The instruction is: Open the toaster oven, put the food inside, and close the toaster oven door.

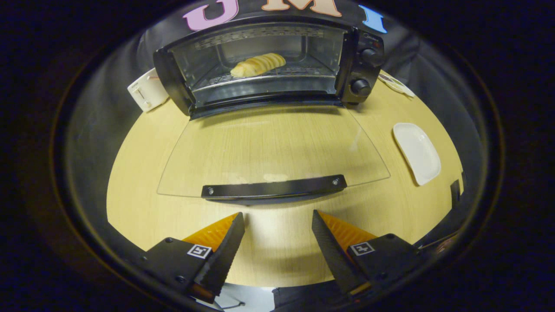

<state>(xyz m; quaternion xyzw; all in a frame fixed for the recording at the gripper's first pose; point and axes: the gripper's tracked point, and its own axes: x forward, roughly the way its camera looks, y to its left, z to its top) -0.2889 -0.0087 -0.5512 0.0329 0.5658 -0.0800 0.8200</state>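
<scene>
A black toaster oven (173,78) stands at the back of the wooden table (138,173). Its glass door (273,147) lies folded down flat toward me, with the black handle (274,189) along its near edge. Inside, a ridged yellow bread roll (259,64) rests on the wire rack. My gripper (277,221) hovers over the table just short of the handle, open, with nothing between its fingers.
A white oblong plate (417,151) lies on the table right of the door. Left of the oven, a white boxy device (146,91) stands against the wall. Two black knobs (360,86) sit on the oven's right panel. A small flat item (395,82) lies behind the oven's right side.
</scene>
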